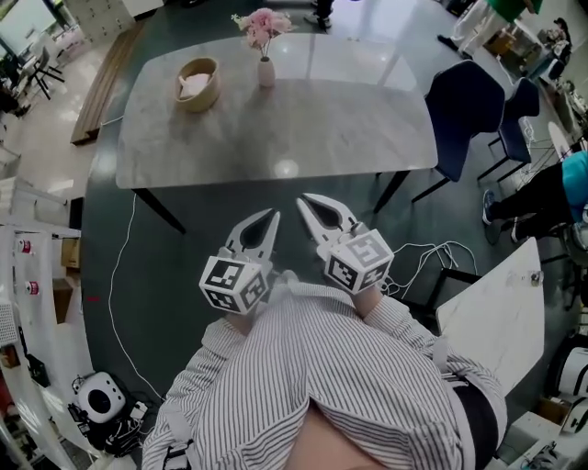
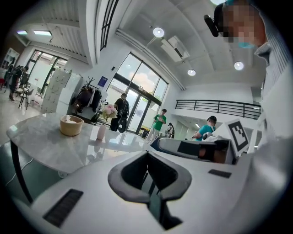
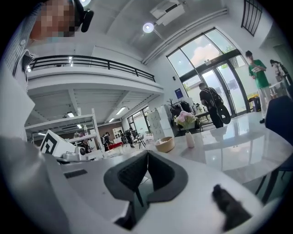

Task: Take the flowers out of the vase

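Note:
Pink flowers (image 1: 264,25) stand in a small pale vase (image 1: 265,72) near the far edge of the grey marble table (image 1: 303,128). My left gripper (image 1: 274,215) and right gripper (image 1: 301,199) are side by side in front of the table's near edge, well short of the vase, both shut with nothing between the jaws. In the left gripper view the shut gripper (image 2: 147,153) faces the vase (image 2: 101,132) and flowers (image 2: 109,111) far ahead to the left. The right gripper view shows that gripper (image 3: 147,151) shut, with the vase (image 3: 189,139) and flowers (image 3: 185,119) ahead to the right.
A tan bowl (image 1: 197,83) holding something white sits on the table left of the vase. Dark blue chairs (image 1: 464,115) stand at the table's right end. A white tabletop (image 1: 496,312) lies at lower right, and a white cable (image 1: 115,275) runs over the dark floor. Several people stand in the background.

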`<action>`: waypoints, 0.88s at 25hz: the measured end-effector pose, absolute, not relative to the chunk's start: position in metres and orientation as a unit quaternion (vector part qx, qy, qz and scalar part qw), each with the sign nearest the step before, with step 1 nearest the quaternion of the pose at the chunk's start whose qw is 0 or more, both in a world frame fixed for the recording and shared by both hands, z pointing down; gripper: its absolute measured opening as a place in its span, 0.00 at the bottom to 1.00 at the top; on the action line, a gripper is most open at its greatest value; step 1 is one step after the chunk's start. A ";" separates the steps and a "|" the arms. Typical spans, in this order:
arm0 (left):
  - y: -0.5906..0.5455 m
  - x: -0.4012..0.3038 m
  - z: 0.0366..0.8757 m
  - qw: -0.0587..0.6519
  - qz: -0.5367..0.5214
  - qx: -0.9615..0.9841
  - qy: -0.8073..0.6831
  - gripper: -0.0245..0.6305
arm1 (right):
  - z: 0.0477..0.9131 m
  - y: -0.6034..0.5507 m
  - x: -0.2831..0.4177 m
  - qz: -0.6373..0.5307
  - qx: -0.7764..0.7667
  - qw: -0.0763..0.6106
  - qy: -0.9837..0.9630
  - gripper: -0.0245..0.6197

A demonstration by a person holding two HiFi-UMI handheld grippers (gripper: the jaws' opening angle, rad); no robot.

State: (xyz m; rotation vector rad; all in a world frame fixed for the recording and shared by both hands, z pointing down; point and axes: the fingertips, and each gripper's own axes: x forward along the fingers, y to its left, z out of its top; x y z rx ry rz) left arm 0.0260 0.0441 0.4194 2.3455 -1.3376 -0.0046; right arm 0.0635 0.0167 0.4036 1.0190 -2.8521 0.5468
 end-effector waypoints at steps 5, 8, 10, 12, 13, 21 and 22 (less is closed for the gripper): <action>0.035 0.020 0.416 0.219 -0.007 0.840 -0.496 0.06 | 0.402 0.010 0.063 0.180 0.327 0.031 -0.927 0.06; 0.030 0.024 0.416 0.216 -0.001 0.842 -0.495 0.06 | 0.399 0.005 0.067 0.185 0.327 0.020 -0.927 0.06; 0.028 0.022 0.416 0.215 0.001 0.843 -0.493 0.06 | 0.400 0.004 0.060 0.186 0.326 0.020 -0.927 0.06; 0.026 0.018 0.416 0.215 0.000 0.844 -0.491 0.06 | 0.402 0.003 0.052 0.185 0.323 0.024 -0.928 0.06; 0.024 0.016 0.417 0.215 0.000 0.845 -0.490 0.06 | 0.403 0.002 0.050 0.185 0.322 0.025 -0.928 0.06; -0.003 0.020 0.419 0.220 -0.002 0.846 -0.485 0.06 | 0.402 -0.021 0.055 0.183 0.333 0.026 -0.925 0.06; -0.007 0.021 0.419 0.219 -0.001 0.847 -0.484 0.06 | 0.402 -0.025 0.056 0.183 0.334 0.027 -0.924 0.06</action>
